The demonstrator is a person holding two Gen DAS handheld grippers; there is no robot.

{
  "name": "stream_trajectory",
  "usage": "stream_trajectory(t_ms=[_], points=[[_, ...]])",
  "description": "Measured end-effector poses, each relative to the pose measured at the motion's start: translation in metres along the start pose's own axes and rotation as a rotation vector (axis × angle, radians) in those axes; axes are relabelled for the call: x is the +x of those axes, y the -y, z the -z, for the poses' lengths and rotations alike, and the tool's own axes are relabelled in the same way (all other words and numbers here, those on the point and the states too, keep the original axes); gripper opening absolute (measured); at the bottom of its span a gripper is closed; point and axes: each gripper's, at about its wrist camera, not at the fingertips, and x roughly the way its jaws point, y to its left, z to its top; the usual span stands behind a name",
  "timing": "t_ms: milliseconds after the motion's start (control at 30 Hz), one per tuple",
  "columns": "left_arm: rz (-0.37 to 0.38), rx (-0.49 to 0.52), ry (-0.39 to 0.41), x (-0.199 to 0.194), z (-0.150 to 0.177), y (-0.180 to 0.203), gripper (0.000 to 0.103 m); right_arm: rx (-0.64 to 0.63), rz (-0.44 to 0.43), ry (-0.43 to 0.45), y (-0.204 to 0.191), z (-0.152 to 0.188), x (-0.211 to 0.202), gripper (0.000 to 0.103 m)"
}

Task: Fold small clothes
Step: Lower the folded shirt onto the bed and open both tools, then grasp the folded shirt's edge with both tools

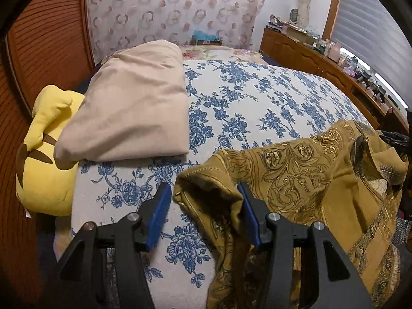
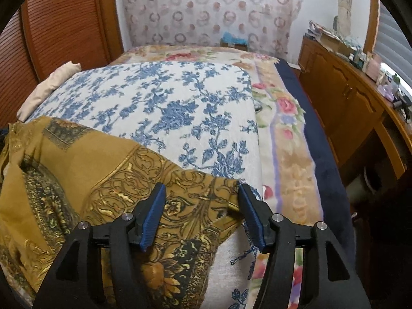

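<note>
A mustard-gold shirt (image 1: 296,170) with an ornate dark and gold print lies crumpled on the blue-flowered white cover (image 1: 244,103) of a bed. My left gripper (image 1: 204,185) is open. A bunched hem or cuff of the shirt sits between its blue pads and leans on the right pad, with a gap to the left pad. In the right wrist view the shirt (image 2: 77,159) spreads over the near left of the cover (image 2: 167,97). My right gripper (image 2: 202,186) is open just above the shirt's right edge, with fabric lying under the gap between its pads.
A folded beige cloth (image 1: 134,108) lies at the far left of the bed, with a yellow plush toy (image 1: 43,175) beside it. A rose-patterned blanket (image 2: 285,128) edges the bed's right side. A cluttered wooden dresser (image 2: 347,97) runs along the right wall, and a louvred wooden door (image 1: 38,51) stands left.
</note>
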Motion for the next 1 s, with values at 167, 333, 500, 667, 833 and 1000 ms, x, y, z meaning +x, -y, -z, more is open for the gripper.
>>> stream_trajectory(t_ms=[167,333,500,667,833,1000], points=[[0.0,-0.001,0.006,-0.001,0.0,-0.002,0.052,0.021,0.002,-0.015,0.004,0.003,0.007,0.066],[0.002,-0.003,0.007,-0.001,0.001,-0.004,0.052,0.036,-0.014,0.0,0.004,0.005,0.007,0.067],[0.006,-0.009,0.006,-0.001,0.0,-0.004,0.052,0.009,-0.036,-0.006,0.0,0.004,0.007,0.067],[0.001,-0.003,0.007,-0.001,0.0,-0.004,0.052,0.009,-0.046,0.0,0.0,0.006,0.007,0.066],[0.026,0.005,0.01,-0.002,0.0,-0.002,0.041,-0.005,-0.09,0.008,-0.005,0.007,0.004,0.038],[0.091,-0.011,0.008,-0.003,0.001,0.001,0.011,-0.019,-0.128,0.015,-0.01,0.008,0.001,0.012]])
